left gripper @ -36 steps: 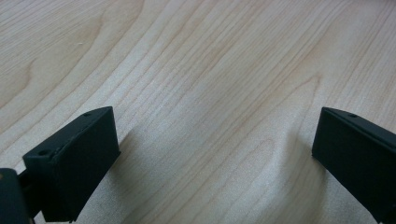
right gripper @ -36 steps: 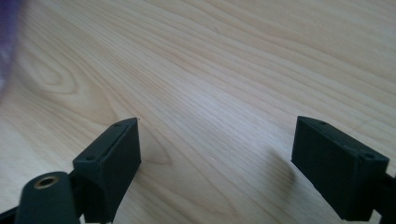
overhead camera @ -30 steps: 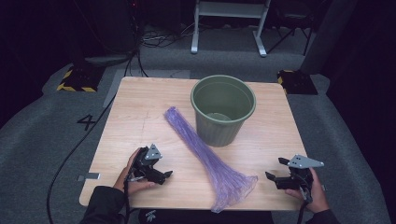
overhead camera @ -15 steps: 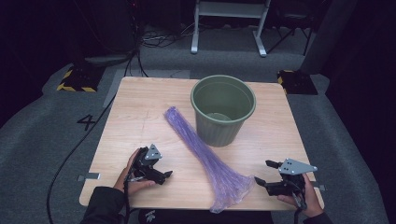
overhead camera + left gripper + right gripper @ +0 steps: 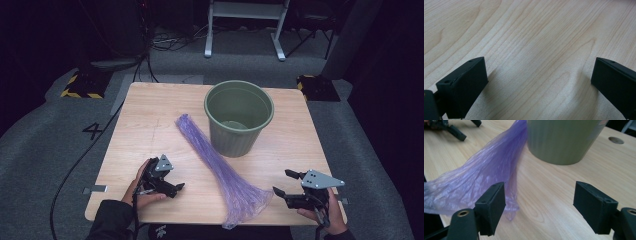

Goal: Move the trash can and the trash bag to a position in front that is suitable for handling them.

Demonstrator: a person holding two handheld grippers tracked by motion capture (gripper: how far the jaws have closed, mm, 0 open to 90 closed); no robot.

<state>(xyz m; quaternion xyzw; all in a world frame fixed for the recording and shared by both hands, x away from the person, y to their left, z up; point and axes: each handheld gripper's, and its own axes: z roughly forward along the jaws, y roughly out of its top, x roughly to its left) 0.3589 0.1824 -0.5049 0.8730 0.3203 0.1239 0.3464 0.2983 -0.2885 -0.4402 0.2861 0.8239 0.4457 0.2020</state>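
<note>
A long purple plastic bag point(image 5: 220, 167) lies slantwise on the wooden table point(image 5: 150, 110), its flared end point(image 5: 245, 200) near the front edge. A green bucket point(image 5: 239, 117) stands upright behind it, touching the bag's side. My right gripper point(image 5: 283, 182) hovers just right of the flared end. It is open, its jaws have just been closing a little, and they press on nothing. In the right gripper view point(image 5: 540, 200) the bag point(image 5: 486, 172) lies ahead by one jaw, the bucket point(image 5: 561, 140) beyond. My left gripper point(image 5: 170, 187) rests open at front left, over bare wood point(image 5: 539, 75).
A round hole point(image 5: 616, 140) is in the tabletop beside the bucket. The floor around the table is grey, with cables and a white stand's legs point(image 5: 245, 30) at the back. A yellow-black marked block point(image 5: 80, 85) sits off the far left corner.
My right gripper has moved left toward the bag's flared end and risen slightly. The left gripper, bag and bucket have stayed where they were.
</note>
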